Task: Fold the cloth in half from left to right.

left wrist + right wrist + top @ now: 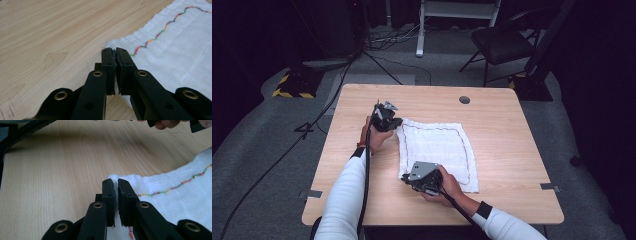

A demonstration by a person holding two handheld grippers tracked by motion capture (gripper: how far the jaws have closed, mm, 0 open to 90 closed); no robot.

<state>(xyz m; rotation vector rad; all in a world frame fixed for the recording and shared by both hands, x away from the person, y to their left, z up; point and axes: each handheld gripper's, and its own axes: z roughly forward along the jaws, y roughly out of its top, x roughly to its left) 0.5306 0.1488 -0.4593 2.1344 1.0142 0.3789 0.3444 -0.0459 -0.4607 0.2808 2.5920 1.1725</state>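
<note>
Dark curtains and a grey floor with cables are surrounding a wooden table [362,200], on which a white cloth [437,147] with a wavy coloured stitched border is lying flat, slightly right of centre. The left gripper [116,53] is being held at the cloth's far left corner, its jaws closed on the fabric edge there. The right gripper [116,182] is being held at the near left corner, jaws likewise pinched on a sliver of white fabric. Both corners are judged to be secured, while any lift or fold is not yet being made: the cloth is resting unfolded. How deeply the fabric is being gripped is hidden between the jaws.
</note>
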